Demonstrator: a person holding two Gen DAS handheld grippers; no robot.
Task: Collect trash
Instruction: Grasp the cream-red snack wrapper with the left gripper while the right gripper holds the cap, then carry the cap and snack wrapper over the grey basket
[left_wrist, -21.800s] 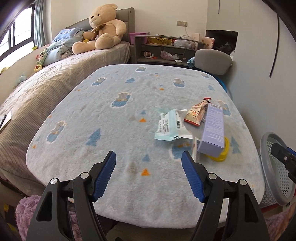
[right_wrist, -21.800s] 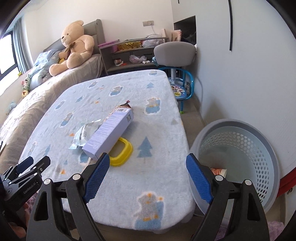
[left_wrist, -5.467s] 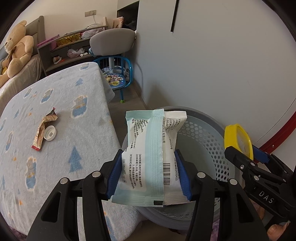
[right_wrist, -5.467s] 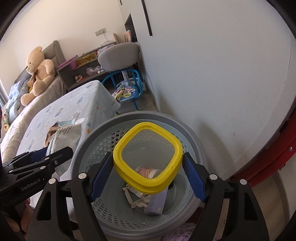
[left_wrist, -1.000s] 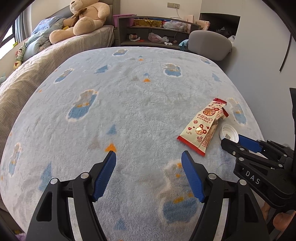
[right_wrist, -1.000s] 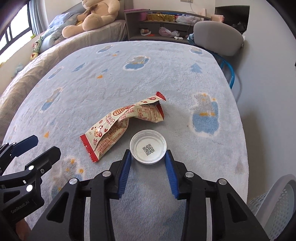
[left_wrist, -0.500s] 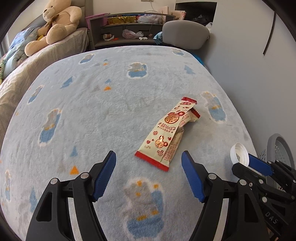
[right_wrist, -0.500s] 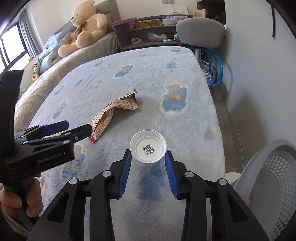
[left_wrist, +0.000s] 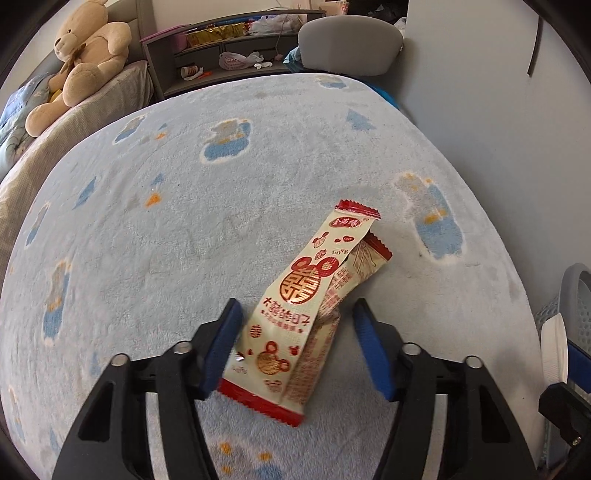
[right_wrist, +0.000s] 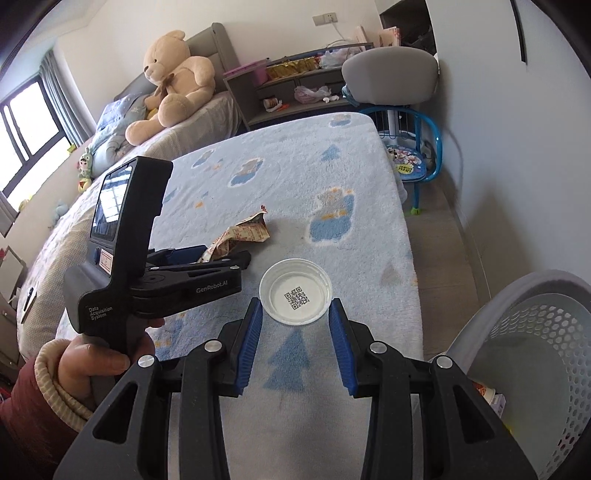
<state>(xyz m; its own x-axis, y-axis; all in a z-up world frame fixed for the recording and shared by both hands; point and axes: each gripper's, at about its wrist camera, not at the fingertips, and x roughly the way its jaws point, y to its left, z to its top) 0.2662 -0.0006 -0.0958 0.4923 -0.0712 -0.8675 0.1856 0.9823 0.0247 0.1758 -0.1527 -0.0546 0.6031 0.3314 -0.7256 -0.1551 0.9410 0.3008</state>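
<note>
A cream and red snack wrapper (left_wrist: 332, 254) lies crumpled on the light blue blanket-covered table (left_wrist: 221, 221). My left gripper (left_wrist: 297, 306) straddles the wrapper's near end and its jaws are closing. The left pad is at the wrapper's edge and a gap shows at the right pad. In the right wrist view the wrapper (right_wrist: 243, 236) pokes out past the left gripper (right_wrist: 221, 258). My right gripper (right_wrist: 295, 306) is shut on a round white lid (right_wrist: 294, 295) with a QR code, held above the table. The lid (left_wrist: 553, 350) also shows at the left wrist view's right edge.
A grey perforated basket (right_wrist: 517, 288) with some trash inside stands on the floor right of the table. A small blue chair (right_wrist: 413, 162) and a grey chair (left_wrist: 351, 48) stand beyond the table. A bed with a teddy bear (left_wrist: 85, 48) lies at the left. A person's hand (right_wrist: 92, 362) holds the left gripper.
My left gripper has moved right and in over the wrapper, which now lies between narrower jaws. My right gripper has lifted the white lid off the table and carried it right, nearer the basket.
</note>
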